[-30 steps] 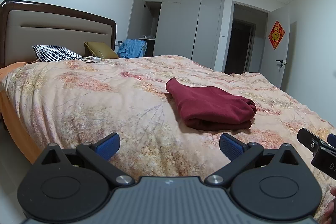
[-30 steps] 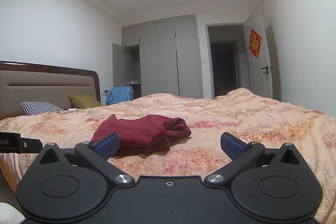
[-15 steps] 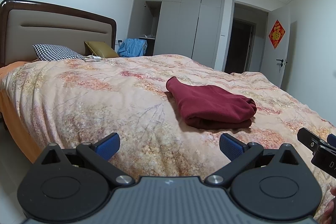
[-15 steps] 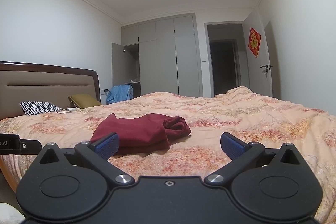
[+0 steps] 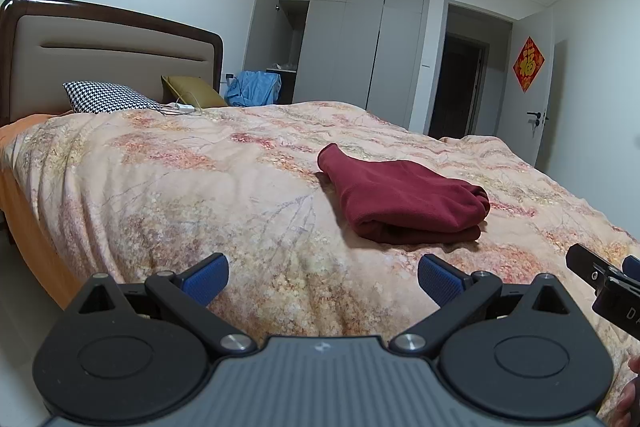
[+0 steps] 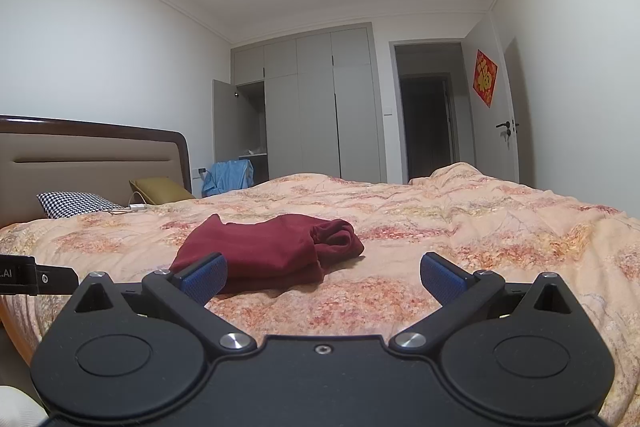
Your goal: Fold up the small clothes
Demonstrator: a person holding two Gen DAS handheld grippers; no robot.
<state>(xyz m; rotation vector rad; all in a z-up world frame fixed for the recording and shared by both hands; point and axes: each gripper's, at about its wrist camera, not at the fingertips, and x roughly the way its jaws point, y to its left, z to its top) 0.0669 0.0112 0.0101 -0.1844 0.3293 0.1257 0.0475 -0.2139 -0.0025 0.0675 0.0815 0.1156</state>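
Left claw: the left claw (image 5: 323,278) sits at the bottom of the left wrist view, its blue-padded fingers (image 5: 206,277) spread wide with nothing between them, held above the near edge of the bed.
Right claw: the right claw (image 6: 323,277) fills the bottom of the right wrist view, likewise spread wide and empty; a part of it also juts in at the lower right edge of the left wrist view.
Garment: a dark red folded garment (image 5: 404,203) lies on the bed right of centre in the left wrist view, well apart from both claws; in the right wrist view it lies left of centre (image 6: 272,247), its bunched end to the right, partly behind the left finger pad.
Bed: a floral peach quilt (image 5: 200,187) covers the bed, rumpled toward the far right corner.
Headboard: a beige padded headboard with a dark wooden frame (image 5: 108,55) stands at the upper left.
Pillows: a black-and-white houndstooth pillow (image 5: 108,98) and an olive cushion (image 5: 192,91) rest against it, with a white cable just beside them.
Wardrobe: a grey wardrobe (image 5: 360,39) stands at the far wall, its leftmost door open; a blue garment (image 5: 254,89) hangs in front of it.
Door: a white door (image 5: 540,87) on the right stands open and bears a red diamond-shaped decoration (image 5: 529,63).
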